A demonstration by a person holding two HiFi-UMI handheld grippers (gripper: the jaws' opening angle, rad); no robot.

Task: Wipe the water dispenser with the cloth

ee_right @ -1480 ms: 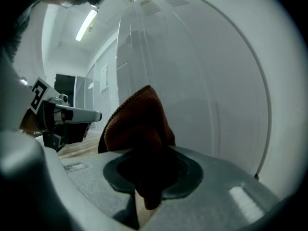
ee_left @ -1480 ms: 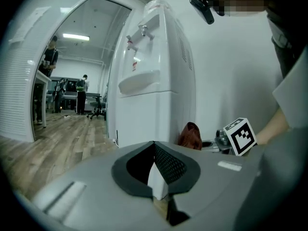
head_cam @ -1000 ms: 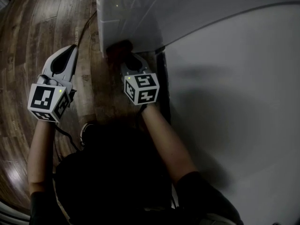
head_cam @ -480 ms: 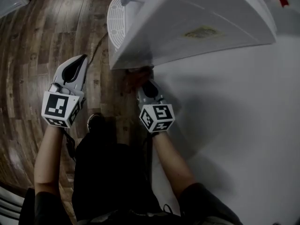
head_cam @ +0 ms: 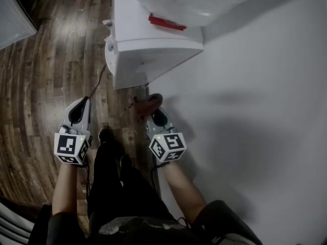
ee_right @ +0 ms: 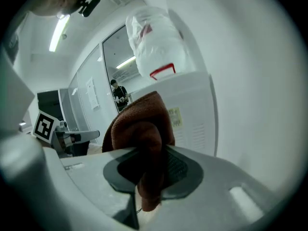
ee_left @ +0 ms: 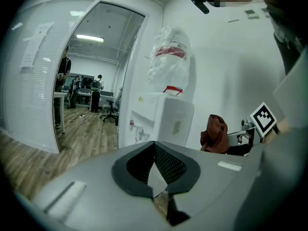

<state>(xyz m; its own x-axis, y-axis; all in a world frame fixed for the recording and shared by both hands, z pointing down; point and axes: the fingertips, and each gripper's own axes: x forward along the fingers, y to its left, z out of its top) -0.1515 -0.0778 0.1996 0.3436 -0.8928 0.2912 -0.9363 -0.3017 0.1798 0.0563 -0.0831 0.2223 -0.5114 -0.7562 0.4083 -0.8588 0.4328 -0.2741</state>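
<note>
Showing the right gripper (ee_right: 150,170) clamped on a bunched brown cloth (ee_right: 140,126), with the water dispenser (ee_right: 195,112) standing straight ahead of its jaws and near, its tall side panel upright and facing the cloth. Contact appears not yet made, though the dim head view leaves this unsure. The left gripper (ee_left: 159,177), jaws together on nothing, sits farther from the dispenser, which lies ahead of it.
</note>
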